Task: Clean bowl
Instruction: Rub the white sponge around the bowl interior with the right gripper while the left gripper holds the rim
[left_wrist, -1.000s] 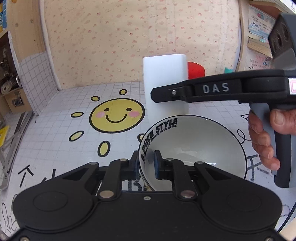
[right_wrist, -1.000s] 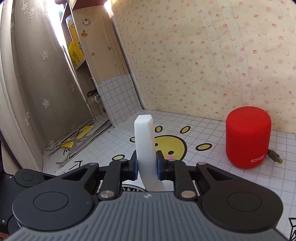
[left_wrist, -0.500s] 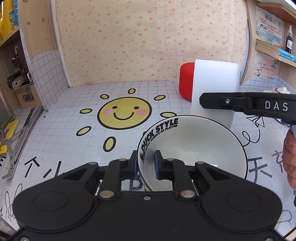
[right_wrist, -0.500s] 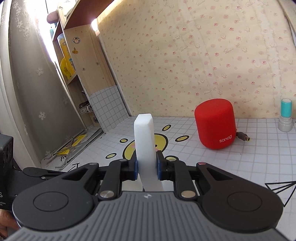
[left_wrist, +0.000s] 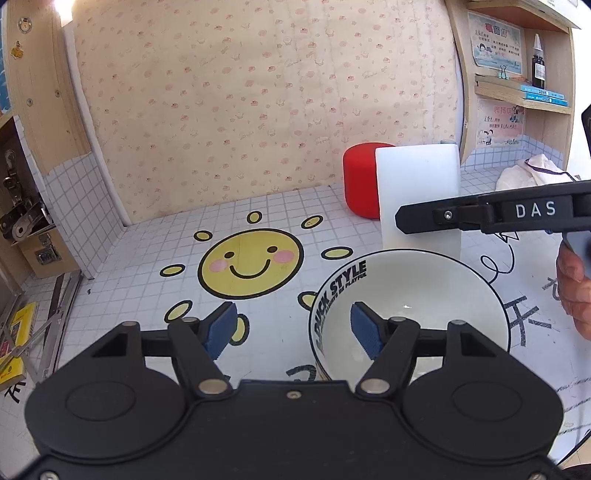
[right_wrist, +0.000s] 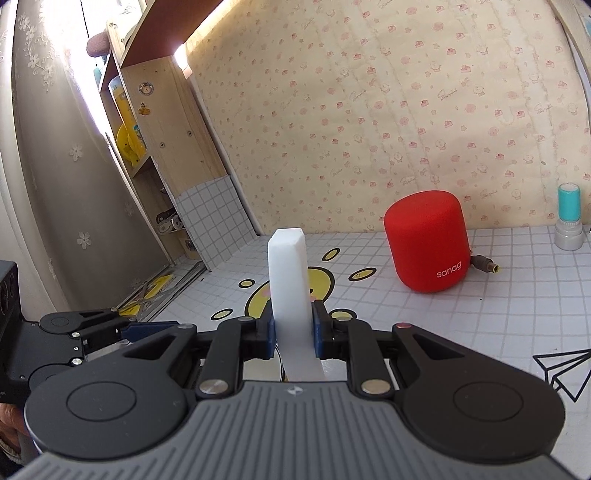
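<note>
Pink-patterned wallpaper is seen behind a white grid-tiled tabletop (left_wrist: 122, 280) printed with a smiling yellow sun (left_wrist: 251, 263). At five o'clock from the sun sits a round white ceramic bowl (left_wrist: 436, 291), edged by a thin black rim line; black lettering "DUCK STYLE" is printed inside its left wall, and the glossy interior is marked by a small highlight. The left gripper (left_wrist: 291, 326) is seen opening, one blue pad outside the bowl's left rim, the other inside, neither pressing. The right gripper (right_wrist: 293, 334) is clamped on an upright white rectangular sponge block (right_wrist: 289, 280), at twelve o'clock from the bowl. A red cylindrical fabric speaker (right_wrist: 428, 240) is placed near the wall.
</note>
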